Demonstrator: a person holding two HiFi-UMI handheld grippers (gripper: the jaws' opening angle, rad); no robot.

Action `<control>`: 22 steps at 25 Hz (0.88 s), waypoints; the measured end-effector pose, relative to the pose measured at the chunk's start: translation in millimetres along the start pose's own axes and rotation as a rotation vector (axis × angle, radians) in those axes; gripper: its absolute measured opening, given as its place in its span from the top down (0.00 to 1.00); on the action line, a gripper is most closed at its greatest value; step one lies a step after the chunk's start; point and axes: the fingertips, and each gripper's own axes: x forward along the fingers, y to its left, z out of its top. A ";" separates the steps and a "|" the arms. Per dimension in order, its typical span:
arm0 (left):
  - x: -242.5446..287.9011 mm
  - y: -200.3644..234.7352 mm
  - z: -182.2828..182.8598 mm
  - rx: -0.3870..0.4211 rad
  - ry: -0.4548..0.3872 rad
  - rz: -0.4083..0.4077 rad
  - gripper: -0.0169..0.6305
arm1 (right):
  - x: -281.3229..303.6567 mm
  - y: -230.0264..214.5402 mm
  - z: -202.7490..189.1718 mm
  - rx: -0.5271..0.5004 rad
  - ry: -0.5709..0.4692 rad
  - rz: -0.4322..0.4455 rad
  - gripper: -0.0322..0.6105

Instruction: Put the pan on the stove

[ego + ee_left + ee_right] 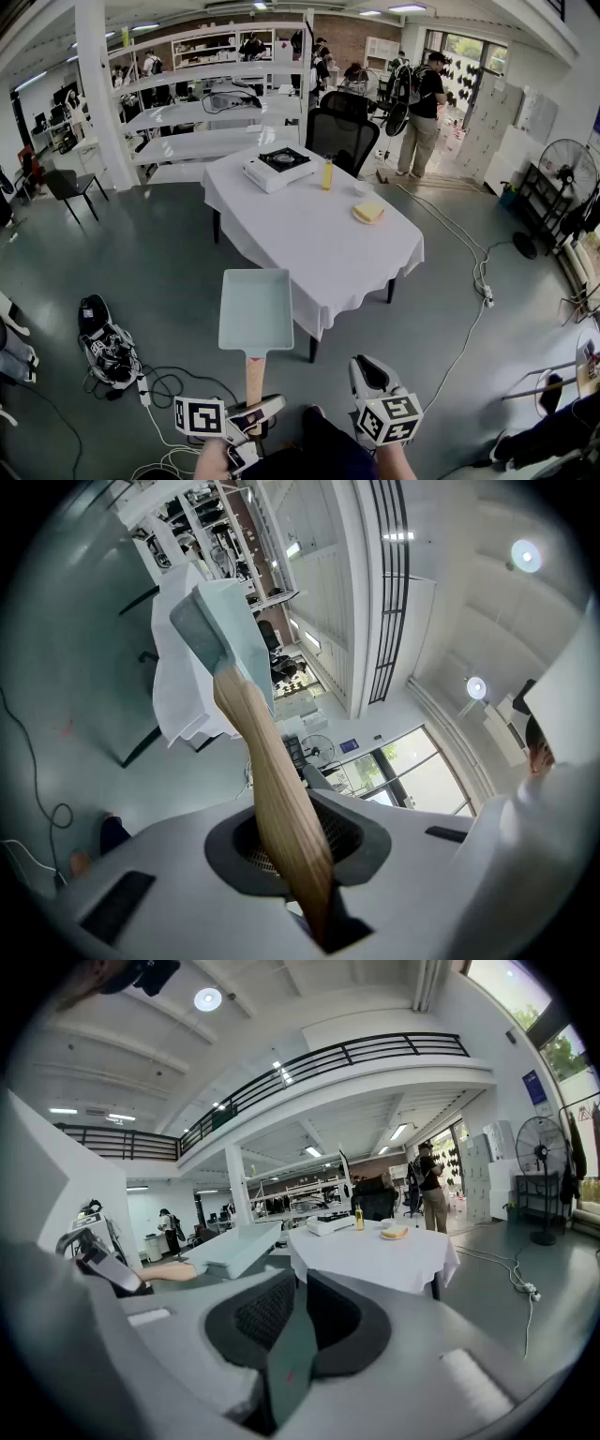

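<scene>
At lower centre, the left gripper [258, 411] clamps the wooden handle [254, 373] of the square pan [255, 309]; the right gripper [368, 368] has its jaws together, empty.

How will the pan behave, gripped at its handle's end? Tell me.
The pan looks rigid, unlikely to flex. Held at the end of its wooden handle by the left gripper, the body sits far out and may droop or twist.

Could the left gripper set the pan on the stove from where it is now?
Probably not. The left gripper holds the pan by its handle, but the stove sits at the far corner of the table, beyond the pan.
</scene>
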 end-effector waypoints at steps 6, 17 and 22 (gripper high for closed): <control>-8.2 3.0 -9.0 0.000 0.015 0.013 0.88 | -0.1 6.8 -6.7 0.037 -0.018 -0.037 0.88; -25.7 13.4 -9.7 -0.010 0.018 0.047 0.88 | 10.7 28.7 -22.3 0.044 0.013 -0.003 0.88; -25.5 25.0 13.5 -0.012 0.008 0.049 0.88 | 40.9 34.9 -15.3 0.031 0.007 0.024 0.88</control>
